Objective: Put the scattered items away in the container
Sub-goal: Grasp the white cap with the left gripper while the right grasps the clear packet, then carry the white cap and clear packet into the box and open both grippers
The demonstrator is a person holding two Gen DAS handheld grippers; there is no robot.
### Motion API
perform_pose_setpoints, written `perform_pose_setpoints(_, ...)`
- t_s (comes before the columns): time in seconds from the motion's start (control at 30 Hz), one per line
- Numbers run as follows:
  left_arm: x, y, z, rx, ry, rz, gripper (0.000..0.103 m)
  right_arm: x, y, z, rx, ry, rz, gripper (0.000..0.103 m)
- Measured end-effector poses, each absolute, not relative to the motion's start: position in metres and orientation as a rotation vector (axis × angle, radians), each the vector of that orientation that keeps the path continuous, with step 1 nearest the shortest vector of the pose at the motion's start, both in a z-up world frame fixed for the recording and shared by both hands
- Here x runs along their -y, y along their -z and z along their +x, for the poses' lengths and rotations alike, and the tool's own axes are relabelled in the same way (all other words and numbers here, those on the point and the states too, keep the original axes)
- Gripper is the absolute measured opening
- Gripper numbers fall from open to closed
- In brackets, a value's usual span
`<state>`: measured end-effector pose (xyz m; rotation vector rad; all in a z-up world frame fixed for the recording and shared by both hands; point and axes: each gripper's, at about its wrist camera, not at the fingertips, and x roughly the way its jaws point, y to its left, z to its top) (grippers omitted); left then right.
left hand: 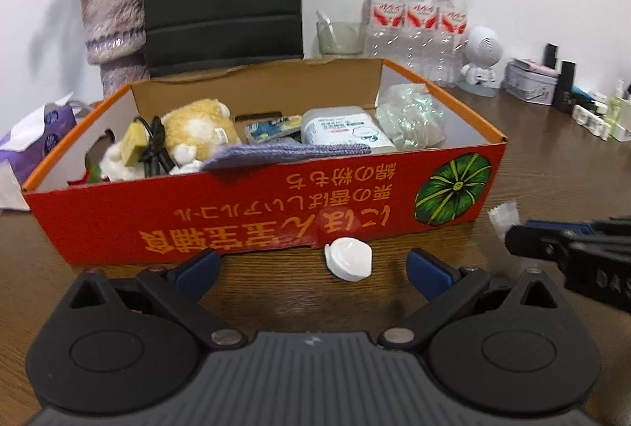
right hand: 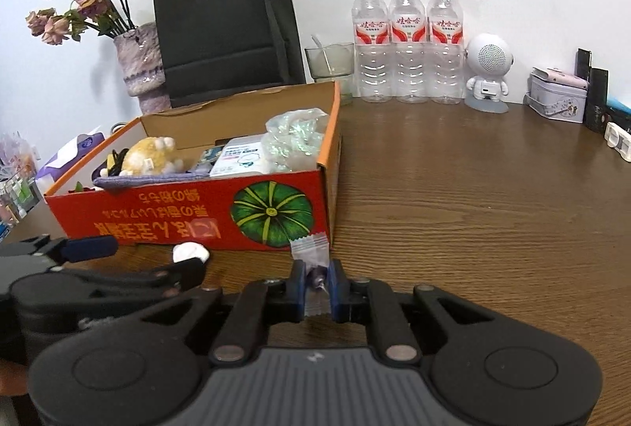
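Observation:
A red cardboard box (left hand: 252, 213) with a green pumpkin picture stands on the wooden table and holds a plush toy (left hand: 197, 128), a wipes pack (left hand: 343, 130), a crinkly bag (left hand: 410, 114) and a purple cloth. A small white round item (left hand: 349, 258) lies on the table just in front of the box, between the open fingers of my left gripper (left hand: 311, 268). My right gripper (right hand: 317, 276) is shut on a small clear candy wrapper (right hand: 311, 248) near the box's front right corner (right hand: 327, 189). The wrapper's tip also shows in the left wrist view (left hand: 503, 215).
Behind the box stand a black paper bag (right hand: 224, 23), a vase of dried roses (right hand: 140, 63), a glass (right hand: 329, 61), three water bottles (right hand: 406, 39) and a white robot figure (right hand: 487, 71). A tin and small cosmetics (right hand: 556, 98) sit at the right; a tissue pack (left hand: 35, 138) at the left.

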<state>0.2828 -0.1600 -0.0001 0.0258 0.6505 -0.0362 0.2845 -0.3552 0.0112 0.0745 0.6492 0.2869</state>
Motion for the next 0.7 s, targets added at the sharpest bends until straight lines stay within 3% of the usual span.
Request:
perform_pose_setpoints(0.07,0.163,0.003,0.286,-0.663,0.022,0.013,0.088,0.355,-0.012,0.283,-0.646,-0.285,0.079,0.011)
perform_pose_setpoints(0.17,0.166,0.005,0.287,-0.657,0.004,-0.001,0.059,0.356,-0.014,0.28,-0.636,-0.289,0.09,0.011)
perform_pose_setpoints(0.2,0.166,0.004,0.287,-0.65,0.009,-0.012,0.037,0.356,-0.015,0.279,-0.632,-0.294,0.094,0.011)
perform_pose_setpoints(0.23,0.165,0.003,0.287,-0.646,0.014,-0.026,0.027,0.356,-0.016,0.278,-0.627,-0.297,0.099,0.011)
perform_pose_setpoints(0.7,0.142,-0.006,0.261,-0.632,0.083,-0.082,0.028,0.349,-0.021,0.261,-0.59,-0.32,0.126,0.011)
